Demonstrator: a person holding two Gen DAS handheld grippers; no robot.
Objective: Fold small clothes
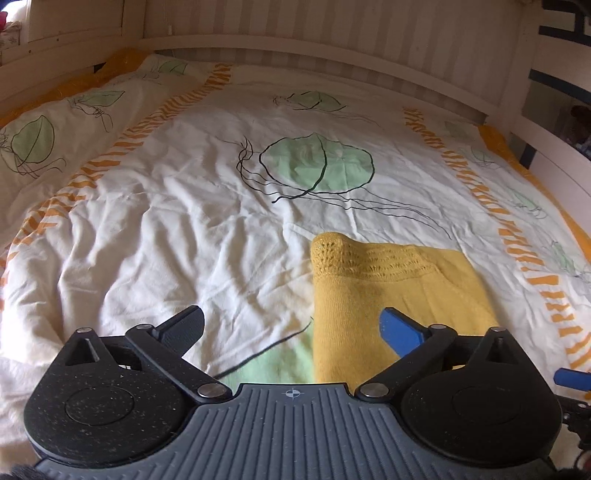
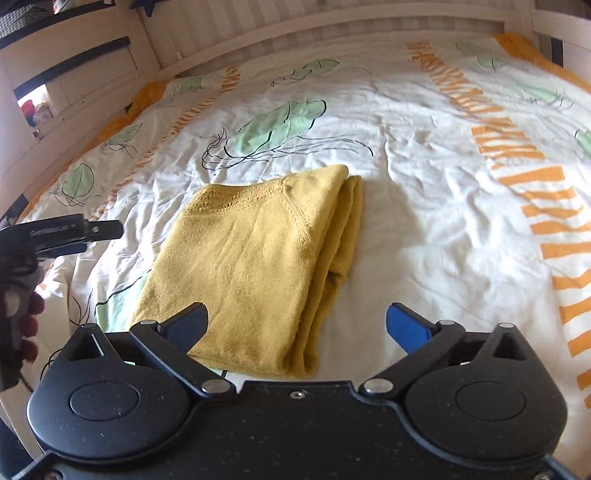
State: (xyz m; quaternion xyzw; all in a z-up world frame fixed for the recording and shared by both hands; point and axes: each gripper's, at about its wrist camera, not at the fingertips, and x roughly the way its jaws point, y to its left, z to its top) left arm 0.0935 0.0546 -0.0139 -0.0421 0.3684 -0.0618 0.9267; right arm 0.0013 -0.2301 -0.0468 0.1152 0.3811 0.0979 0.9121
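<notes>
Bed (image 1: 369, 48): white wooden frame, far rail against a pale striped wall (image 1: 295, 18). Duvet cover (image 1: 166, 221): white, rumpled, green jellyfish outlined in black, orange dashed bands. Shelving (image 2: 74, 74): white with dark slats, at the left. Light: soft daylight.

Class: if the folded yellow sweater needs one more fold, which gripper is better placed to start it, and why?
Right. The sweater lies almost centred before the open right gripper; for the open left gripper it sits off to one side.
</notes>
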